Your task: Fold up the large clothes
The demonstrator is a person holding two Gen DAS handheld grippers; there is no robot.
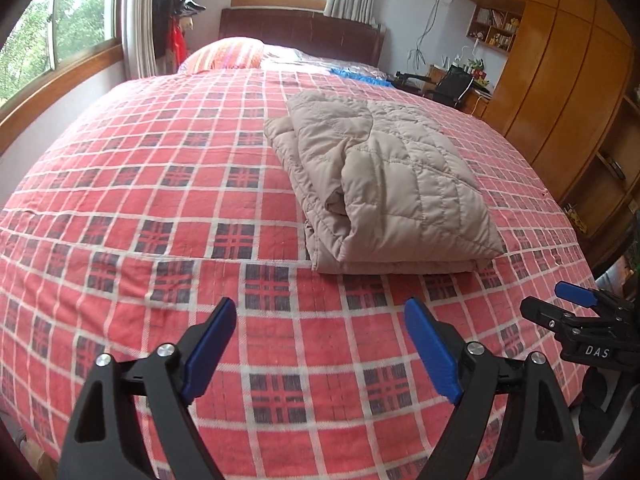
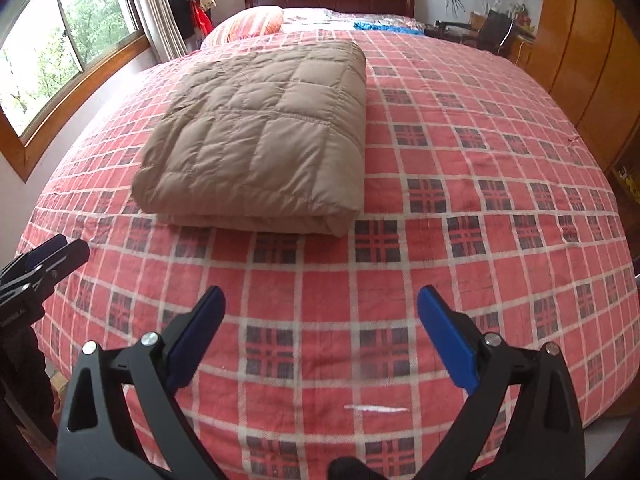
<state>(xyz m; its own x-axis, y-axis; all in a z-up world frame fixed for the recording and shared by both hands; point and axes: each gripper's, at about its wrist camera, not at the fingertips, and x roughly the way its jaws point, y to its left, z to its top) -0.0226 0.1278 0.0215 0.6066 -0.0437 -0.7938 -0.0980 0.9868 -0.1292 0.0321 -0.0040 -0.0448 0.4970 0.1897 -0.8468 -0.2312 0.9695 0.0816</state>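
Observation:
A beige quilted padded garment [image 1: 380,184] lies folded into a thick rectangle on the red plaid bed cover [image 1: 160,200]. In the right wrist view the same folded garment [image 2: 260,140] rests left of centre, smooth side up, on the bed cover [image 2: 480,200]. My left gripper [image 1: 320,344] hovers over the bed's near edge, open, nothing between its blue pads, well short of the garment. My right gripper [image 2: 320,336] is likewise open and empty, in front of the garment. Each gripper shows at the other view's edge: the right gripper [image 1: 576,308] and the left gripper [image 2: 52,256].
A striped pillow [image 1: 228,54] and a dark wooden headboard [image 1: 300,32] sit at the bed's far end, with blue fabric [image 1: 360,76] near them. Windows [image 1: 60,28] line the left wall. Wooden wardrobes [image 1: 560,80] and a cluttered desk [image 1: 452,84] stand on the right.

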